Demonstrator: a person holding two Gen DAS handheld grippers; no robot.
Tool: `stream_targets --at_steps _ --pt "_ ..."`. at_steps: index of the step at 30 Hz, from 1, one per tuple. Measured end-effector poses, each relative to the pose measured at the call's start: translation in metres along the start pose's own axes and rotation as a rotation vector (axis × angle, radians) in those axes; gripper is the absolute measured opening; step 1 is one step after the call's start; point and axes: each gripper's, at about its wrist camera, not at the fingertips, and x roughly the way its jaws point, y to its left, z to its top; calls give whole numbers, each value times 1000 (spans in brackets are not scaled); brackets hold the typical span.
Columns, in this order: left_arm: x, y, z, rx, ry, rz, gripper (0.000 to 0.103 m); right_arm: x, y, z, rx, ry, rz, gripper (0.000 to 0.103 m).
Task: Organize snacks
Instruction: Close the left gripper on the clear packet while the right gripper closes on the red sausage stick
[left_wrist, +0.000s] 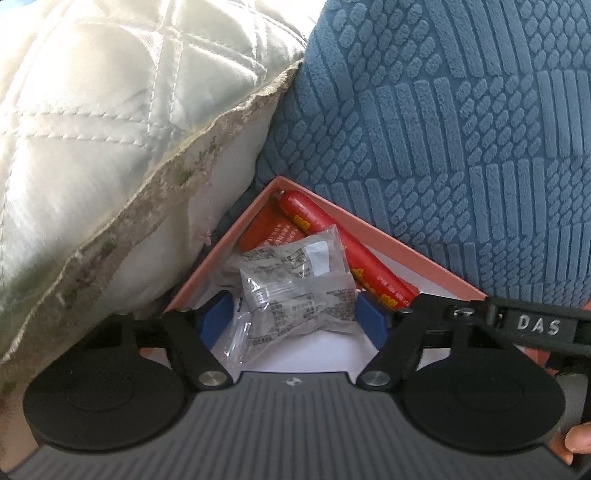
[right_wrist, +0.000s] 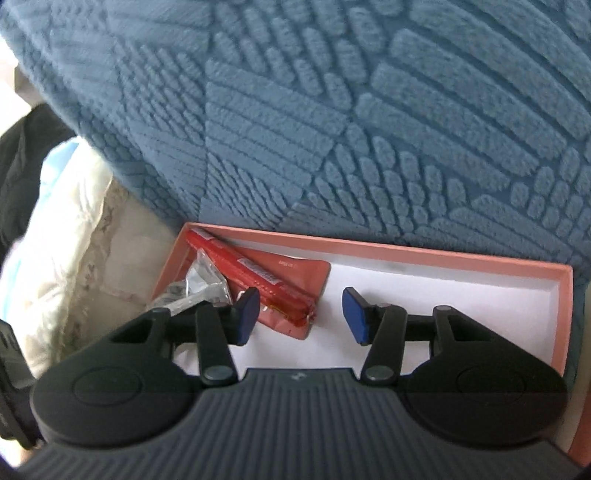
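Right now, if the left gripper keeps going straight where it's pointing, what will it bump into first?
Probably the clear packets. They lie in the box right between the left gripper's jaws, which stand apart. The red sausage sticks lie just behind them. Depth is hard to judge in this view.

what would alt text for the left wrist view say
The left gripper hangs open over a pink box, its blue pads either side of clear packets lying in the box. Behind them lie a red sausage and a red sachet. A cream quilted cushion is at left, blue textured fabric at right.
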Motion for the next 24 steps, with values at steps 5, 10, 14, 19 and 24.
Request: stream_targets --at_steps 5,10,14,19,24 --pt "-5 0 0 25 13 -10 59 10 19 -4 -138 4 -62 52" --pt "-12 2 -2 29 33 -36 55 17 30 -9 -205 18 -57 36" --pt "-19 3 -5 30 54 -61 54 17 41 -13 -289 20 -96 31" --pt "-33 3 -14 53 71 -79 53 7 50 -25 -343 12 -153 29" --pt "-48 3 -24 59 75 -94 53 -9 55 -41 -348 2 -190 26"
